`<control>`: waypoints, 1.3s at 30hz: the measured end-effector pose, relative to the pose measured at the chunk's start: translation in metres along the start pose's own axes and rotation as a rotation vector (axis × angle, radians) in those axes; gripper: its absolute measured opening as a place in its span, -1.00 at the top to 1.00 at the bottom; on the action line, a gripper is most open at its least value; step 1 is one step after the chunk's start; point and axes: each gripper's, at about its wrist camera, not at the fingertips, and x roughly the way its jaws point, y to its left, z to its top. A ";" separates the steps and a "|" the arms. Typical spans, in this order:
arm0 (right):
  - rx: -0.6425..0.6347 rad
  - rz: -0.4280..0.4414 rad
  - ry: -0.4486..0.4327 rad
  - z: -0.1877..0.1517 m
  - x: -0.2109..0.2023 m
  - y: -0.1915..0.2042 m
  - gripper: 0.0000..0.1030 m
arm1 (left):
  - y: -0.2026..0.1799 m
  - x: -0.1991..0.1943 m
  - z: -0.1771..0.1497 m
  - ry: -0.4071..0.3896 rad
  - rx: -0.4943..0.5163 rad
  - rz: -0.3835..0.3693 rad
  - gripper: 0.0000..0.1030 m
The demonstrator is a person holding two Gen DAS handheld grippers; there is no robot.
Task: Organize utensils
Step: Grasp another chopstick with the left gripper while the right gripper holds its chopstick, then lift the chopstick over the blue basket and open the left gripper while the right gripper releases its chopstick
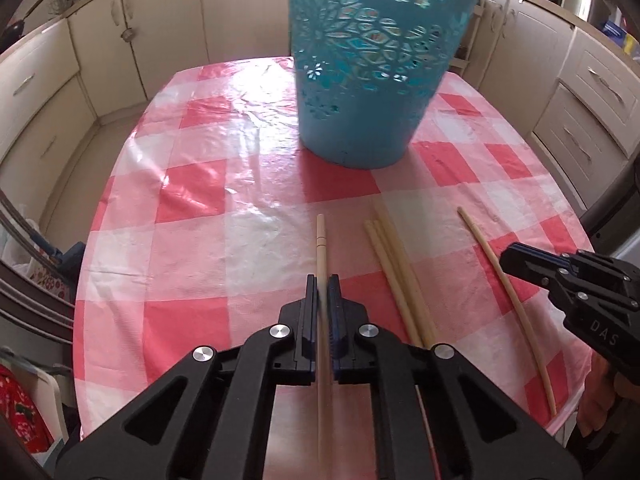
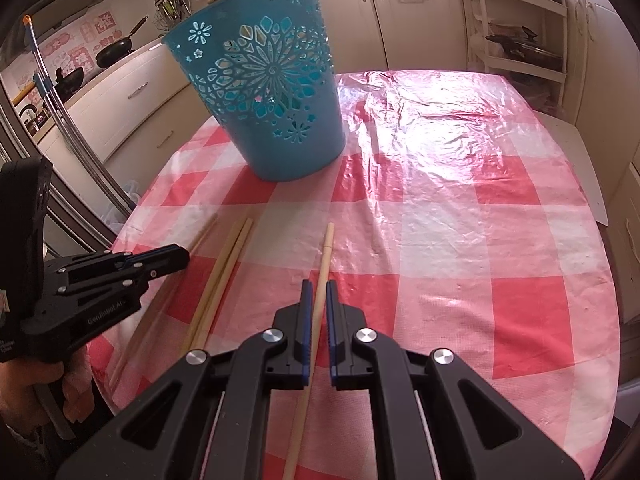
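Observation:
A blue cut-out basket (image 1: 360, 72) stands on the red-and-white checked table (image 1: 200, 208); it also shows in the right wrist view (image 2: 276, 92). My left gripper (image 1: 322, 282) is shut on a pale wooden chopstick (image 1: 321, 248) that runs between its pads. My right gripper (image 2: 318, 286) is nearly closed around another chopstick (image 2: 325, 256), with a small gap at each pad. A pair of chopsticks (image 1: 394, 268) lies between the grippers, also in the right view (image 2: 224, 276). The right gripper shows at the left view's edge (image 1: 508, 254), over a single chopstick (image 1: 480, 236).
Cream kitchen cabinets (image 1: 160, 28) ring the table. A shelf rack with pots (image 2: 520, 36) stands at the far right. Woks (image 2: 116, 50) sit on the counter at left. The table's near edge drops off below the grippers.

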 end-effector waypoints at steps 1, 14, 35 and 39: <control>0.000 0.000 0.002 0.000 0.001 0.000 0.86 | 0.004 -0.001 0.001 0.000 -0.012 0.010 0.90; -0.022 -0.017 0.012 -0.003 0.006 0.006 0.61 | 0.000 0.000 -0.004 0.010 -0.001 0.082 0.33; -0.045 -0.028 0.001 -0.004 0.008 0.012 0.52 | -0.010 0.001 -0.001 0.014 0.038 0.062 0.91; -0.052 -0.029 -0.005 -0.004 0.009 0.014 0.50 | 0.001 -0.007 0.000 0.019 -0.018 0.002 0.91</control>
